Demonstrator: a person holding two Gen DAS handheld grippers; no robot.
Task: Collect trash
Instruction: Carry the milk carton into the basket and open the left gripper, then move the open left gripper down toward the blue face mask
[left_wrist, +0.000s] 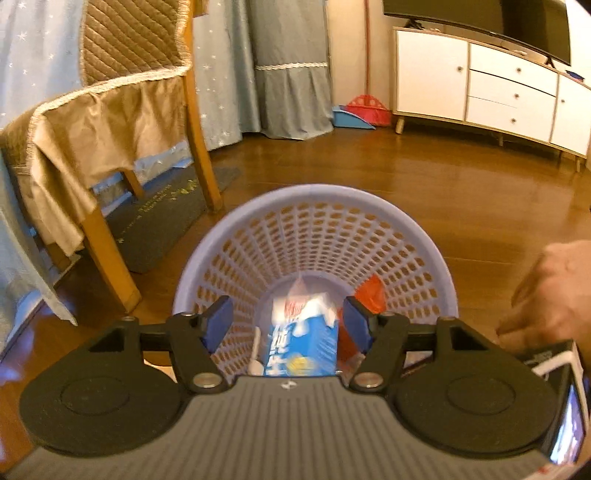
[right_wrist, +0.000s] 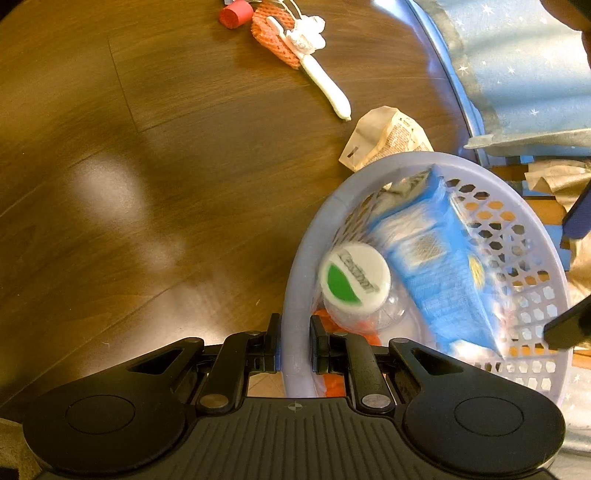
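Right wrist: one carton (right_wrist: 439, 266), one bottle (right_wrist: 354, 280) in basket (right_wrist: 295, 280).

One lilac basket (right_wrist: 295, 280) sits lower right of the right wrist view; inside it, one blue carton (right_wrist: 439, 273) and one clear bottle with a white cap (right_wrist: 354, 277); on the floor toward the top, one red cap (right_wrist: 233, 14), one orange net (right_wrist: 271, 37), one white stick (right_wrist: 325, 83), one crumpled paper bag (right_wrist: 384, 138); two grippers.
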